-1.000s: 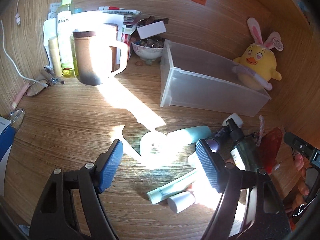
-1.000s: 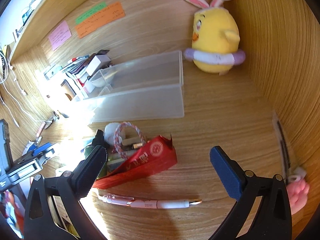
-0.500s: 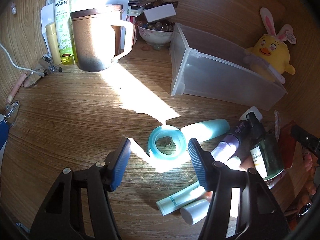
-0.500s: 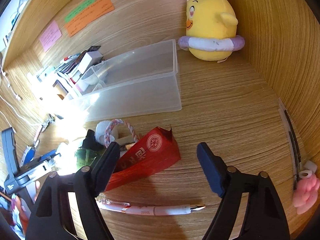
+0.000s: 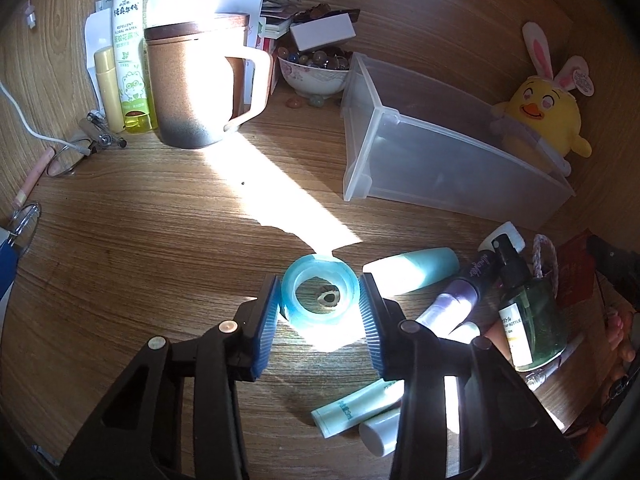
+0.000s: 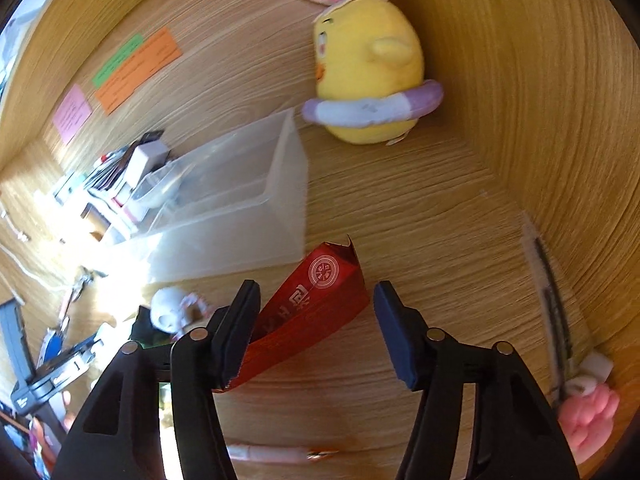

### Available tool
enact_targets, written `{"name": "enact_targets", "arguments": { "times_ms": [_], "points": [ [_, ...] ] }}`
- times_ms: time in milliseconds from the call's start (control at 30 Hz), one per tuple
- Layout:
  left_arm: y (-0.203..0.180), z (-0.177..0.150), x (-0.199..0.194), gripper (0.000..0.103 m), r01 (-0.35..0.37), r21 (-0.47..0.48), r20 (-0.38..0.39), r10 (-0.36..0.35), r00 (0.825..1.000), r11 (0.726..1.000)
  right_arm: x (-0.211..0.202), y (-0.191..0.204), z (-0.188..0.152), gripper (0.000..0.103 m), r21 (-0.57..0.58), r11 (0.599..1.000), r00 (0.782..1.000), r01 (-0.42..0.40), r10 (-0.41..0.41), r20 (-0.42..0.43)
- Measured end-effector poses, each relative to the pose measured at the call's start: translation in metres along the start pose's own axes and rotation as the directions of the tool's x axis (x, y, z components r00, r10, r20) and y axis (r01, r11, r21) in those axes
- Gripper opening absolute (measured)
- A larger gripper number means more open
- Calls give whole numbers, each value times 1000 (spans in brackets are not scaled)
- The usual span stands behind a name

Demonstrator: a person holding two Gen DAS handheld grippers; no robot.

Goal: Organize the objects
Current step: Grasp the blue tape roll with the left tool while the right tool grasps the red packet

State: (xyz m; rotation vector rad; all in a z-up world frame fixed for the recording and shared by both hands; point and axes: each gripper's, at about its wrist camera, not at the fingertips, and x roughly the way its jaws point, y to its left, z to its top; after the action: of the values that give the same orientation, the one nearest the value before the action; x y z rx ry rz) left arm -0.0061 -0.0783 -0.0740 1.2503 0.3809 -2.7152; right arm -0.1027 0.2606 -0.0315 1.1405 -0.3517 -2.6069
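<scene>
Fingers of my left gripper [image 5: 319,304] are closing around the blue tape roll [image 5: 319,295], which lies flat on the wooden desk [image 5: 140,248] in a patch of sun; the left pad looks to touch the roll's edge, the right pad sits just beside it, though glare makes contact hard to confirm. Below the right finger lie a pale green tube [image 5: 356,402] and a white cap [image 5: 378,432]. To the right is a cluster: teal tube [image 5: 412,270], purple bottle [image 5: 452,304], dark green spray bottle [image 5: 528,320].

My right gripper [image 6: 316,328] is also closing, fingers still spread, with the red packet [image 6: 316,304] between them. Its left pad is at the packet's side; the right pad stands apart from it. A pink pen [image 6: 280,453] lies nearer the camera, blurred.

Farther back I see the clear plastic bin [image 5: 440,160], open-topped. Behind it sits the yellow chick plush [image 6: 368,68]. Far left stand a brown mug [image 5: 192,84] and a yellow-green bottle [image 5: 130,48].
</scene>
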Motion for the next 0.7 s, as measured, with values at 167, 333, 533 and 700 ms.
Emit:
{"name": "enact_targets", "arguments": {
  "times_ms": [167, 333, 533, 700],
  "points": [
    [-2, 4, -11, 39, -10, -4, 56, 10, 998, 1000, -7, -18, 1, 54, 24, 998, 999, 50, -50, -8],
    [-11, 14, -22, 39, 18, 14, 97, -19, 995, 1000, 0, -34, 1, 54, 66, 997, 998, 27, -23, -62],
    [-26, 25, -31, 39, 37, 53, 139, -45, 989, 998, 20, -36, 5, 70, 78, 995, 993, 57, -49, -103],
    [-37, 35, -28, 39, 47, 87, 149, -60, 987, 995, 36, -14, 12, 77, -41, 987, 982, 155, -158, -100]
  ]
}}
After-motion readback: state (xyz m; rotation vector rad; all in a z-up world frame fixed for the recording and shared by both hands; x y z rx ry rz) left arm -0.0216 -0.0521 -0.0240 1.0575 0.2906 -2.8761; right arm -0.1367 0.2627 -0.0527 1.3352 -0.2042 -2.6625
